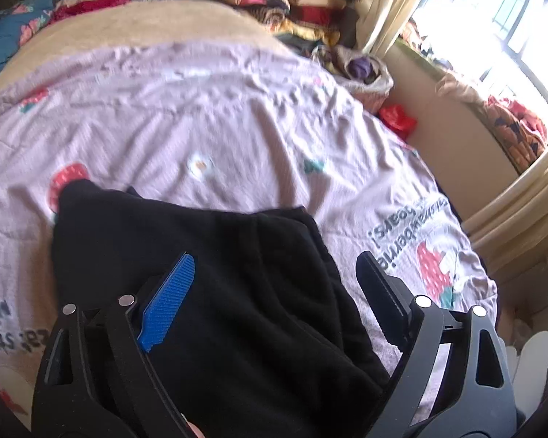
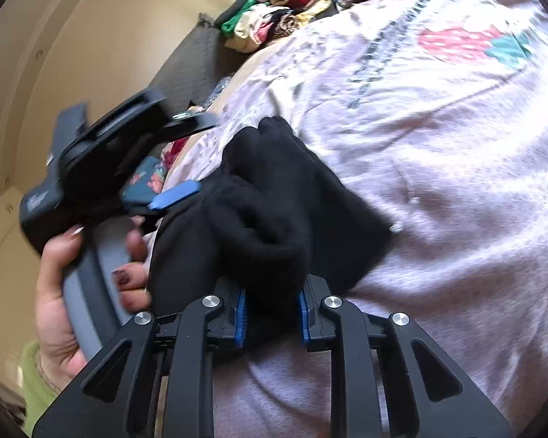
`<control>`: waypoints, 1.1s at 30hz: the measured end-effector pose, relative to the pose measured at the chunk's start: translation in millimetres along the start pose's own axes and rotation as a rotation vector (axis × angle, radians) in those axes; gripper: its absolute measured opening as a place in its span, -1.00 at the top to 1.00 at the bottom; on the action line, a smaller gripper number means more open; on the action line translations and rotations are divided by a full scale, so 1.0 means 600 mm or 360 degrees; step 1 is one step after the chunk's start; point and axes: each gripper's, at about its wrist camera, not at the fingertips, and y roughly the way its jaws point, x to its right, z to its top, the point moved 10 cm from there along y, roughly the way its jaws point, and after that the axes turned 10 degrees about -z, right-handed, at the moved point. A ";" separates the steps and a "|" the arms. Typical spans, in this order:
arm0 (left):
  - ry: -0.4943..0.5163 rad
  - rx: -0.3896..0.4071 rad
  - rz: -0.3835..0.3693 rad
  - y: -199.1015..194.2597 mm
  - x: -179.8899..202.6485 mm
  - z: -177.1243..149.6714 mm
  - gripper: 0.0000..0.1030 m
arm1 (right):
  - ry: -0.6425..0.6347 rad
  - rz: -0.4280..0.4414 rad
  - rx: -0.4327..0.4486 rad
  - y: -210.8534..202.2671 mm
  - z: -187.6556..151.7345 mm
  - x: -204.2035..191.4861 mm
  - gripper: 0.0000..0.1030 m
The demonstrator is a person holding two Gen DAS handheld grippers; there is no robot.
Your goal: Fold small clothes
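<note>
A black garment (image 1: 208, 292) lies crumpled on the pink strawberry-print bedsheet (image 1: 208, 116). My left gripper (image 1: 276, 255) hovers just over it, open wide, one finger on each side of the cloth and neither pad pressing on it. In the right wrist view the same black garment (image 2: 274, 211) is bunched up, and my right gripper (image 2: 272, 314) is shut on a thick fold of it between its blue pads (image 2: 240, 315). A person's hand (image 2: 54, 292) holds the left gripper at the left of that view, its blue pad (image 2: 175, 195) beside the garment's far edge.
A heap of mixed coloured clothes (image 1: 274, 0) is piled at the far end of the bed. A bright window (image 1: 493, 29) with a cream curtain (image 1: 391, 7) is on the right, with a red object (image 1: 398, 120) in the gap beside the bed. A floral pillow (image 1: 14, 33) lies far left.
</note>
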 end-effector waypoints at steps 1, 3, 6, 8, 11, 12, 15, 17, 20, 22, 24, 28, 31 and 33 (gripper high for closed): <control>0.0009 0.0025 0.0019 -0.010 -0.005 0.003 -0.61 | 0.0002 0.0013 0.0000 -0.003 0.002 0.001 0.50; 0.0006 0.0041 0.0086 -0.028 -0.024 0.000 -0.61 | -0.0015 0.0010 0.0020 -0.010 0.006 0.000 0.35; -0.0020 0.0068 0.0136 -0.061 -0.057 -0.018 -0.61 | -0.0060 0.0022 0.0074 -0.024 0.015 -0.010 -0.08; -0.0004 0.0075 0.0198 -0.079 -0.076 -0.036 -0.61 | -0.0105 0.0045 0.0092 -0.028 0.023 -0.019 -0.27; 0.0020 0.0082 0.0241 -0.099 -0.099 -0.064 -0.61 | -0.0186 0.0044 0.0054 -0.008 0.043 -0.033 -0.40; 0.0025 0.0073 0.0259 -0.102 -0.107 -0.077 -0.61 | -0.0208 0.0031 0.0050 -0.004 0.046 -0.035 -0.40; 0.0020 0.0040 0.0256 -0.101 -0.117 -0.105 -0.61 | -0.0246 0.0034 0.0001 0.017 0.068 -0.045 -0.40; 0.0019 0.0042 0.0250 -0.097 -0.119 -0.117 -0.61 | -0.0285 0.0029 -0.0097 0.043 0.079 -0.054 -0.39; 0.0002 0.0067 0.0245 -0.097 -0.120 -0.125 -0.61 | -0.0393 -0.0076 -0.0200 0.068 0.077 -0.054 -0.20; 0.0008 0.0070 0.0226 -0.095 -0.113 -0.128 -0.61 | -0.0541 -0.0138 -0.0187 0.072 0.072 -0.064 0.44; 0.0020 0.0059 0.0211 -0.092 -0.105 -0.131 -0.61 | -0.0666 -0.0172 -0.0139 0.066 0.071 -0.075 0.58; 0.0047 0.0055 0.0181 -0.088 -0.085 -0.135 -0.61 | -0.0828 -0.0214 0.0032 0.034 0.094 -0.092 0.69; 0.0039 0.0026 0.0155 -0.079 -0.078 -0.142 -0.61 | -0.0947 -0.0371 0.0042 0.054 0.096 -0.071 0.69; 0.0054 0.0018 0.0159 -0.077 -0.073 -0.145 -0.61 | -0.0899 -0.0379 -0.0006 0.069 0.091 -0.047 0.67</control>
